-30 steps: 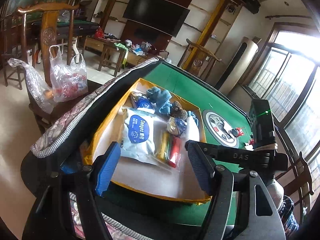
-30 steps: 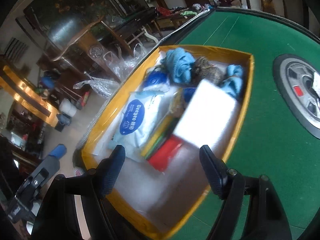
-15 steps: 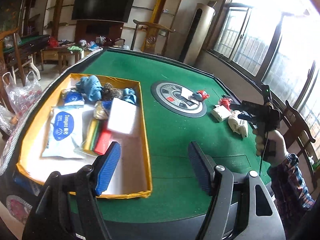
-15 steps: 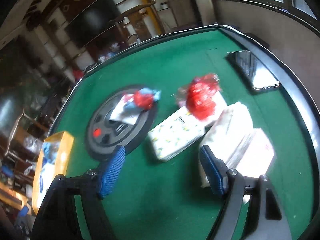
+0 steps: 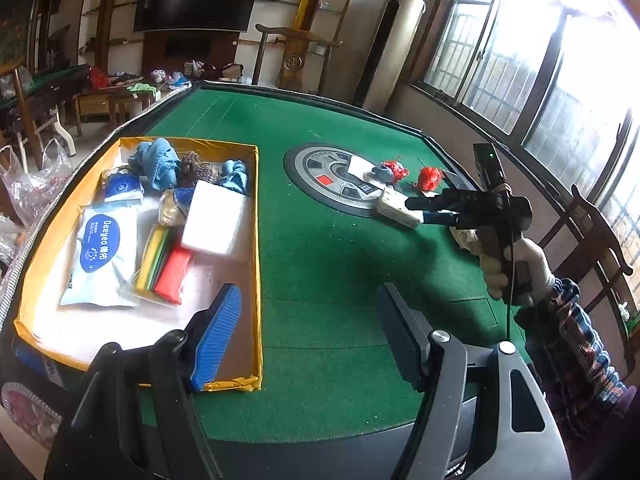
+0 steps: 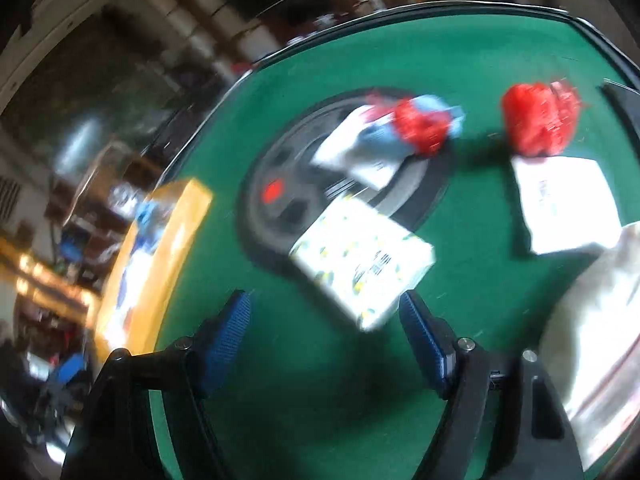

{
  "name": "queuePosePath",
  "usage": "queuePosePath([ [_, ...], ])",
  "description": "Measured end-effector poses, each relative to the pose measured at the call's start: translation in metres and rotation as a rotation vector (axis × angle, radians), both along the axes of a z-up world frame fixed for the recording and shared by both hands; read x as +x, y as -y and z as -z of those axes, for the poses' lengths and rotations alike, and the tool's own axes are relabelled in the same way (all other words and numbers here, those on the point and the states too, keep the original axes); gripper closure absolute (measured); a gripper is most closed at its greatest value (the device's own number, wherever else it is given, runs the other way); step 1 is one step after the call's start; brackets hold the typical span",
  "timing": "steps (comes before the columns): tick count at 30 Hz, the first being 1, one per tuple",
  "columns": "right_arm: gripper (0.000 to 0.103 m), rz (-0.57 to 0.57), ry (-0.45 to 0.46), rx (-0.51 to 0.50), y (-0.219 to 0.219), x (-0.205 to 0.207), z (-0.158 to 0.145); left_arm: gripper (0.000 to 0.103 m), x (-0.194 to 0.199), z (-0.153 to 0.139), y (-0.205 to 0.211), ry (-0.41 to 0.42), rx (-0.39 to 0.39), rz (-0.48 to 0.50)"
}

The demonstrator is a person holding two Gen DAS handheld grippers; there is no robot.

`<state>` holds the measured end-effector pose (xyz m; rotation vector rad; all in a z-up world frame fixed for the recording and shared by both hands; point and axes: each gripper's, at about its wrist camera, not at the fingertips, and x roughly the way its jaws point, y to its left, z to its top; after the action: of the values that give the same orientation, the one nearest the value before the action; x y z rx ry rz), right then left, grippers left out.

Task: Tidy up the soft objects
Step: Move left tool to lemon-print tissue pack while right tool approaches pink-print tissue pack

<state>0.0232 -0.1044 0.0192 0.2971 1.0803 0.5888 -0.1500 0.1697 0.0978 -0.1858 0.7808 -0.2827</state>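
Observation:
A yellow-walled box (image 5: 256, 248) on the green table holds a white wipes pack (image 5: 102, 256), a white foam block (image 5: 214, 222), coloured sponges and blue cloths. My left gripper (image 5: 310, 320) is open and empty over the box's near right corner. My right gripper (image 6: 324, 316) is open and empty, its fingers just short of a patterned tissue pack (image 6: 362, 262); it also shows in the left wrist view (image 5: 416, 210). Behind lie a red and blue mesh ball (image 6: 424, 124), a red mesh ball (image 6: 538, 118) and a white pack (image 6: 566, 204).
A round grey centre panel (image 5: 340, 176) sits in the table's middle. A crumpled white cloth (image 6: 596, 320) lies at the right edge. Chairs and plastic bags (image 5: 24, 188) stand left of the table. A window wall runs along the right.
My right gripper left the box, swung right across the table and now closes in on the patterned tissue pack. My left gripper turned right, away from the box.

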Motion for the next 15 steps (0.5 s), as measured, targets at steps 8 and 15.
queuePosePath([
  [8, 0.031, 0.144, 0.247, 0.043, 0.034, -0.055, -0.049, 0.034, 0.022, 0.003, 0.04, -0.045, 0.004, 0.075],
  [15, 0.031, 0.499, 0.246, 0.202, 0.127, -0.058, -0.039, 0.034, 0.084, 0.012, 0.101, -0.117, -0.028, 0.076],
])
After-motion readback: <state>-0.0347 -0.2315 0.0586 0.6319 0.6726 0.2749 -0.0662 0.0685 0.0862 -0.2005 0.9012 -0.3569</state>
